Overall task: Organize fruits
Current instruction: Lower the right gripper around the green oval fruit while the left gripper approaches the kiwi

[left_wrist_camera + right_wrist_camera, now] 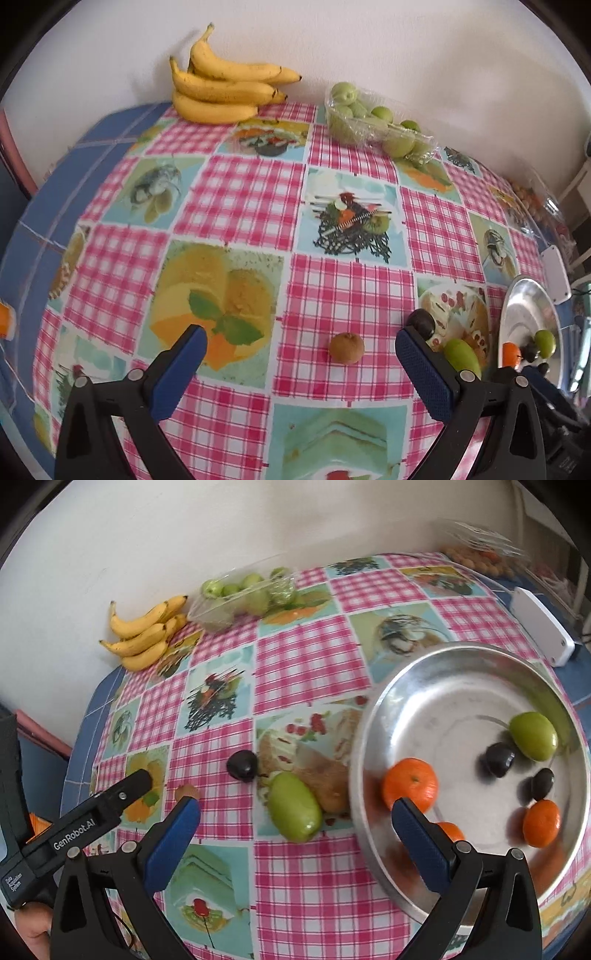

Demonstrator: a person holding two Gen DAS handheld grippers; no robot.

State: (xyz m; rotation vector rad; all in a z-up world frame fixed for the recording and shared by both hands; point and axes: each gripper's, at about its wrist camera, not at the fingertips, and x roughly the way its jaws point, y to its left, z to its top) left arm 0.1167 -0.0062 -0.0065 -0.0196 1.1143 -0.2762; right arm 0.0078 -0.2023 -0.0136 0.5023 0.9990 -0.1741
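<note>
- Left claw [299, 354]: jaws spread apart, nothing between them, hovering above the table [236, 192].
- Kiwi [346, 347] lies on the cloth just ahead, nearer the right finger.
- Dark plum [422, 322] and green fruit [461, 356] sit right of that finger.
- Right claw [295, 821]: jaws apart, empty.
- Metal bowl [443, 686] to its right holds three oranges [410, 782], two dark plums [499, 758] and one green fruit [533, 735].
- Bananas [225, 85] and a clear tray of green fruit [369, 118] stand at the far wall.
</note>
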